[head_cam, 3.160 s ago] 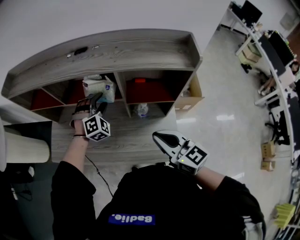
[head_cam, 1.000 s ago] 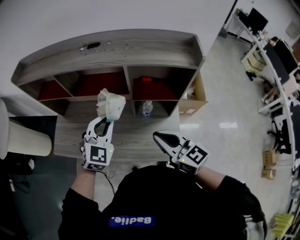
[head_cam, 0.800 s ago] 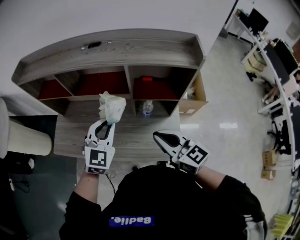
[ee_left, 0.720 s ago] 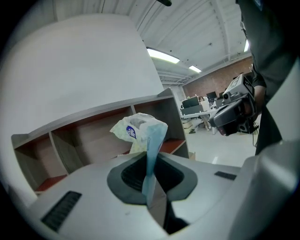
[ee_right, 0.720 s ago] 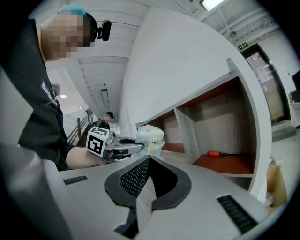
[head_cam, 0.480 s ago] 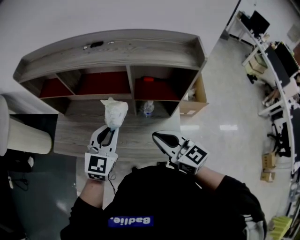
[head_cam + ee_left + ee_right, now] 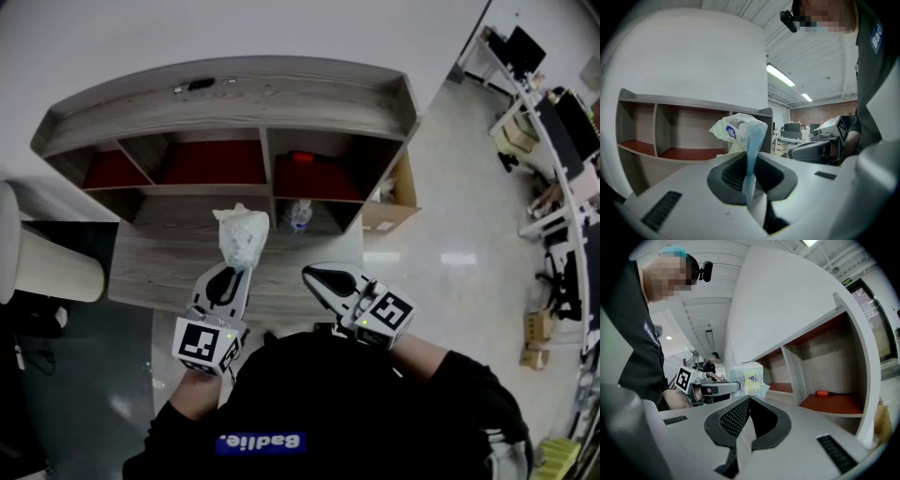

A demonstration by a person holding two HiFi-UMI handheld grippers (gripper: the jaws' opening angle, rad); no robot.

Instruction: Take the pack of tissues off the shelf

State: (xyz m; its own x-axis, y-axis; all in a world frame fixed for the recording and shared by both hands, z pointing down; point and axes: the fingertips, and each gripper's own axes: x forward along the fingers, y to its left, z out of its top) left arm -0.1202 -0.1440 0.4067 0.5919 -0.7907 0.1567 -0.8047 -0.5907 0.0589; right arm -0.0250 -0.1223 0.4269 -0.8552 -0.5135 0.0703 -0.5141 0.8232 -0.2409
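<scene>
The pack of tissues, white with a crumpled plastic wrapper, hangs in the air in front of the wooden shelf unit, clear of its compartments. My left gripper is shut on the pack's thin blue wrapper edge. In the left gripper view the pack rises from between the closed jaws of the left gripper. My right gripper is shut on nothing, held beside the left one near the person's chest. The right gripper view shows the right gripper with its jaws together, and the pack off to the left.
The shelf has red-floored compartments; an orange-handled tool lies in one and a small bottle stands in a lower one. A cardboard box sits by the shelf's right end. A pale cylinder lies left. Office desks stand far right.
The left gripper has drawn the tissue pack out of the shelf compartment and back toward the person, lower in the head view. The right gripper has stayed put.
</scene>
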